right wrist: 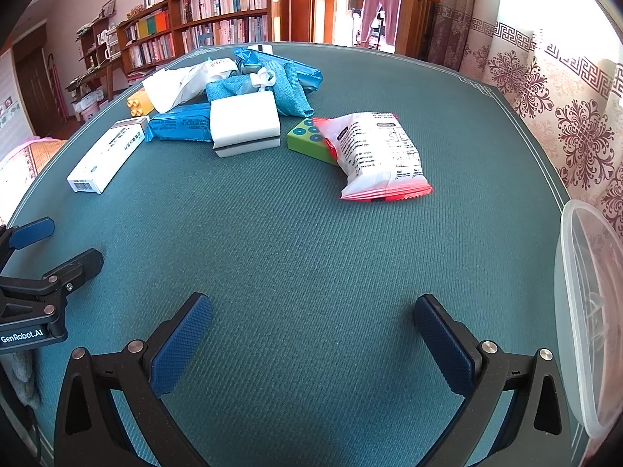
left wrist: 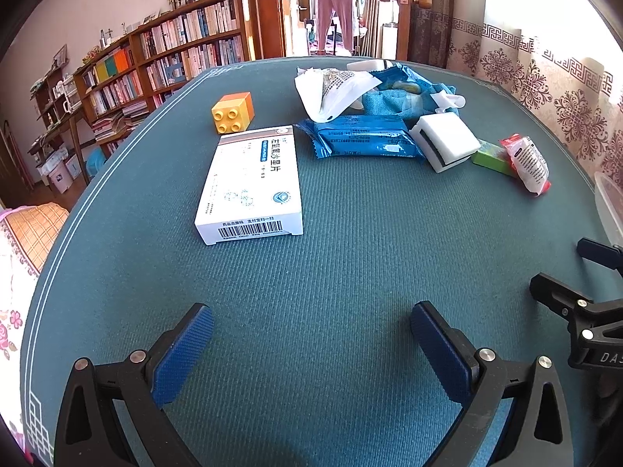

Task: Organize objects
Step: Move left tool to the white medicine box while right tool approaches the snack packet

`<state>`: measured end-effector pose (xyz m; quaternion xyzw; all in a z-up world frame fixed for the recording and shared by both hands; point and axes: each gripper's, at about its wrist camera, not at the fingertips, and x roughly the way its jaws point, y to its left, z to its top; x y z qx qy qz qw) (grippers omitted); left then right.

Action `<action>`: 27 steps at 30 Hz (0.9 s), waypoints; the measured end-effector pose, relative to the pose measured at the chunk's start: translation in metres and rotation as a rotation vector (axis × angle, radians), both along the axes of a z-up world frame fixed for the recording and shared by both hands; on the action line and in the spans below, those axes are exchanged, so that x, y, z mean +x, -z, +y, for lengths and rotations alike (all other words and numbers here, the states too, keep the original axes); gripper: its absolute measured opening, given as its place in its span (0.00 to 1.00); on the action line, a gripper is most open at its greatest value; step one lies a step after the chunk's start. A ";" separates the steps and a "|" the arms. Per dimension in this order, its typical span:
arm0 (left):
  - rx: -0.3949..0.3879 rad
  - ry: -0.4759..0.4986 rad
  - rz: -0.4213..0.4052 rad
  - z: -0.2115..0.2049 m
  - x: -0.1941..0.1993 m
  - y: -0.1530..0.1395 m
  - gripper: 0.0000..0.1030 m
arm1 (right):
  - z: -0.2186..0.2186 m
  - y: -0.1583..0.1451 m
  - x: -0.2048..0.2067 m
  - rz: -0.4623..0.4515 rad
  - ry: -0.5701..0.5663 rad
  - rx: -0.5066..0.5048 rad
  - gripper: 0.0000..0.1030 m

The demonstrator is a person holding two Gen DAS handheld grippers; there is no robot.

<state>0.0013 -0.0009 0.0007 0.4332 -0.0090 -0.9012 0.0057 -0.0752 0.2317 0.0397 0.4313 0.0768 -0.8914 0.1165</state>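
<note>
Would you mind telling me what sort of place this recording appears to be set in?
Most likely a lived-in home, perhaps a living room or study. Packed wooden bookshelves line the wall, pink trousers hang in the doorway, and patterned curtains cover the window beside the green-clothed table.

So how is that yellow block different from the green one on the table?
The yellow block stands free on the table, studs facing the camera; the green block lies flat, partly under the red-and-white snack packet. The yellow block looks cube-like; the green block looks flatter, with blue dots on top. Both are bright toy bricks.
</note>
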 end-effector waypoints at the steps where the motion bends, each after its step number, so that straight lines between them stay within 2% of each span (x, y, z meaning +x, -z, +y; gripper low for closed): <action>1: 0.009 0.004 -0.001 -0.002 0.000 0.000 1.00 | -0.001 0.000 -0.001 -0.003 0.005 0.002 1.00; 11: 0.034 0.042 -0.002 -0.005 -0.006 -0.005 1.00 | 0.002 -0.004 -0.023 -0.027 0.037 0.010 0.99; 18: 0.044 -0.014 0.044 -0.029 -0.020 -0.020 1.00 | 0.004 -0.016 -0.049 0.029 0.047 0.009 0.93; 27: 0.033 -0.045 0.066 -0.039 -0.056 -0.030 1.00 | 0.000 -0.023 -0.073 0.078 0.035 -0.045 0.76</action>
